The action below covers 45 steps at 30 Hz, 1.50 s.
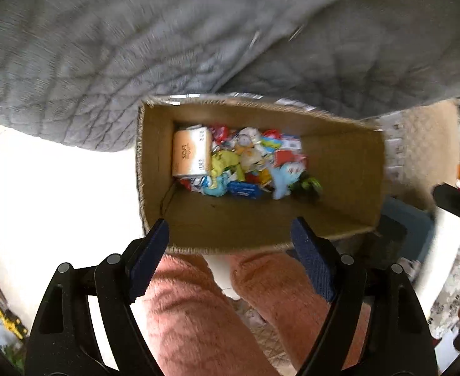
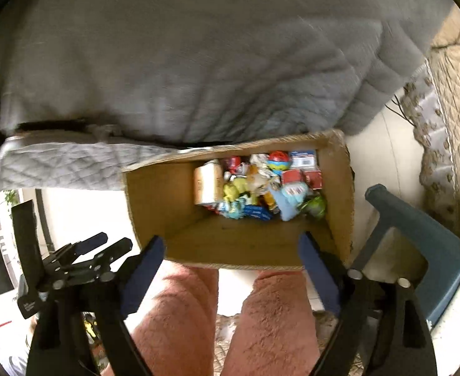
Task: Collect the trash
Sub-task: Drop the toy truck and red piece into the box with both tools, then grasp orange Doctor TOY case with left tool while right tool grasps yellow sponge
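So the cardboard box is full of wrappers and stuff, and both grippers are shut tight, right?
Not quite. The cardboard box does hold wrappers, but the left gripper and right gripper are both open, with nothing between their fingers. Each wrist view shows it.

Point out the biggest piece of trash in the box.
The beige tissue pack at the left end of the cardboard box; it is boxy and plain, while the rest are small colourful wrappers.
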Tool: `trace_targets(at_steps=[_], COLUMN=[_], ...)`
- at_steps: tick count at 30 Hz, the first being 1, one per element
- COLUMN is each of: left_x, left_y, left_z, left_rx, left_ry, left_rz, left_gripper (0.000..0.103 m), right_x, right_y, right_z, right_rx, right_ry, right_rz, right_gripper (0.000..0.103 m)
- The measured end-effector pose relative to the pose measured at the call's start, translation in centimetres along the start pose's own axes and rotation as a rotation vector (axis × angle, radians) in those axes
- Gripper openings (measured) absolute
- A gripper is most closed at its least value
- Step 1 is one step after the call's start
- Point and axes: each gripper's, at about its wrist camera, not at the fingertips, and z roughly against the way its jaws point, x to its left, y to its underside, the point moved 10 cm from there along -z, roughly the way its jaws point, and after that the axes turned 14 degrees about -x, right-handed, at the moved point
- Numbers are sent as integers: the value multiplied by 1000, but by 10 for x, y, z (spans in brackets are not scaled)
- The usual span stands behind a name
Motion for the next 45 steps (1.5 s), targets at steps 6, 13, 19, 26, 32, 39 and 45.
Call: trace_targets(at_steps=[6, 13, 19, 26, 32, 39, 45], left_x=[-8, 36, 96, 121, 141, 143, 136], left_y=[-34, -166, -335, -474, -525, -508, -423], left_z=[131, 297, 305, 256, 213, 211, 254], left_rx=[-195, -590, -685, -657, -540, -535, -591], left_ry=[83, 8, -115, -152, -171, -115, -4], left_rz=[-17, -85, -80, -213, -190, -213, -258], left_gripper=[78, 90, 90, 90, 90, 80, 80], right_x=[78, 170, 225, 242, 245, 274, 332], right_y=[-28, -71, -91, -102, -120, -145, -221], right_z=[77, 163, 186, 175, 177, 178, 178], right_rx=[-91, -256, -334, -375, -432, -460, -514], right_ry=[-125, -228, -261, -193, -153, -165, -211], right_rz=[45, 140, 82, -13, -108, -76, 98], right_gripper=[92, 97, 97, 97, 97, 97, 97])
